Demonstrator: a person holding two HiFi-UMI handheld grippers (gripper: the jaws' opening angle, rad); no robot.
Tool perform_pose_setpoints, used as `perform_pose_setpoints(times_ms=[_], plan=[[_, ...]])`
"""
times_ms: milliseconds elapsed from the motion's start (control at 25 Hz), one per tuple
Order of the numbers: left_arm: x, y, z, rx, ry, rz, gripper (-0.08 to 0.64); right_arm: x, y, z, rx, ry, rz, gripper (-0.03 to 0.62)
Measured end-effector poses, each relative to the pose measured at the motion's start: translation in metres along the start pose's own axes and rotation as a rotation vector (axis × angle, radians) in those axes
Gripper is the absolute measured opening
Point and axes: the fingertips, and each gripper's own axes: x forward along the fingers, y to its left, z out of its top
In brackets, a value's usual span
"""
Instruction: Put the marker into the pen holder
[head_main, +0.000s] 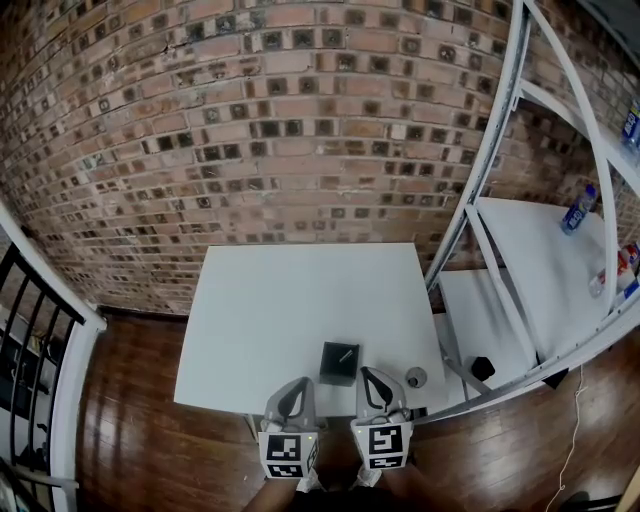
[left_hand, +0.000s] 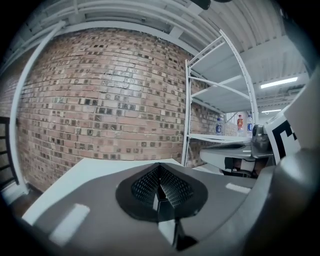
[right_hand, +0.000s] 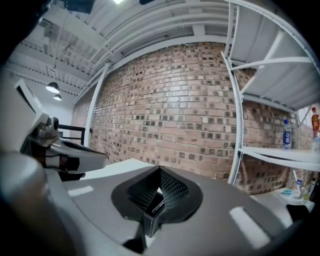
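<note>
Nearest the camera, two grippers are held just short of the pen holder (head_main: 338, 368), the left gripper (head_main: 301, 383) off its near-left corner and the right gripper (head_main: 366, 373) off its near-right corner. The jaws of each are seen closed tip to tip, with nothing gripped between them. One marker (head_main: 345, 355) is seen as a thin pale line slanted across the pen holder's open top, so the placing is judged to be done already, though whether it sits fully inside cannot be made out. No further grasp seems called for; the next move is judged to be a plain withdrawal of both grippers from the pen holder without it being knocked. Counted are two grippers, one pen holder, one marker, one table (head_main: 290, 300) beneath the pen holder, and one small round object (head_main: 416, 377) near the pen holder's right side.
</note>
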Motion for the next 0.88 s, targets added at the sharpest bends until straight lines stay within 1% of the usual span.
perform_pose_setpoints(times_ms=[280,480,880], plan=[[-0.004,-0.009,-0.002,0.02,-0.008,0.006,0.015,-0.01,0.001,0.011,-0.014,-0.033,0.022,0.002],[-0.003,-0.015,0.004,0.04,-0.019,0.01,0.015,-0.016,0.002,0.018,-0.02,-0.042,0.041,0.002],[-0.001,-0.014,0.009,0.06,-0.026,0.031,0.015,-0.018,0.006,0.016,-0.019,-0.054,0.074,0.002]])
